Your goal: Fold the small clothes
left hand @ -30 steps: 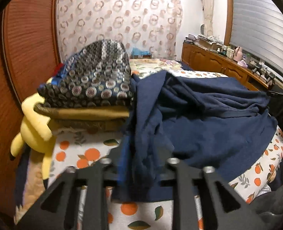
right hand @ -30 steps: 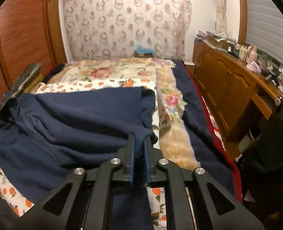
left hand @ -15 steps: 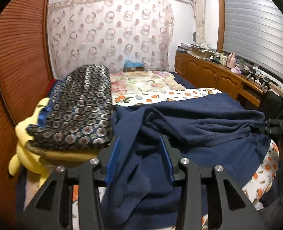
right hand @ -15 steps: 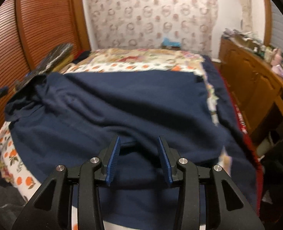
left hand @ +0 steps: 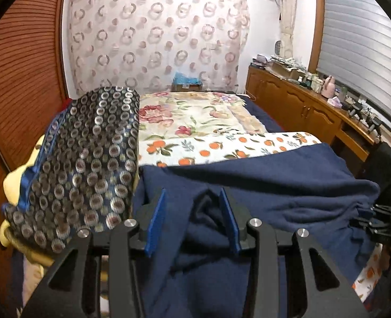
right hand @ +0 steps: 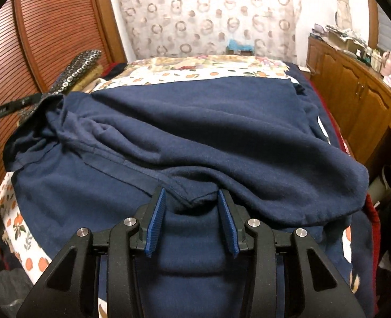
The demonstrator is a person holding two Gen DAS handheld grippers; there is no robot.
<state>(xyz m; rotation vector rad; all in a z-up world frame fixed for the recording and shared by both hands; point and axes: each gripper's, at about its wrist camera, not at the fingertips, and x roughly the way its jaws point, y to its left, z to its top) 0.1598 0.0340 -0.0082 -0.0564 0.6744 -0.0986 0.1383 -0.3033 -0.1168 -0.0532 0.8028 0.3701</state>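
A navy garment (right hand: 195, 137) lies spread and rumpled across the near part of the bed (left hand: 195, 111), covering most of the orange-print sheet (left hand: 222, 145) from the left edge to the right edge. In the left wrist view the left gripper (left hand: 194, 220) hangs over the garment's left end with its blue-padded fingers (left hand: 155, 220) spread apart; a raised fold of navy cloth stands in the gap, but the pads do not press on it. In the right wrist view the right gripper (right hand: 191, 220) sits over the garment's near hem, its fingers (right hand: 227, 222) likewise spread, a point of the hem lying between them without being pinched. Along the bed's left edge, just beside the garment, a folded dark cloth with a ring pattern (left hand: 84, 159) rests on a pile that includes a yellow plush toy (left hand: 12, 185). A floral blanket (left hand: 192, 114) covers the far part of the bed.
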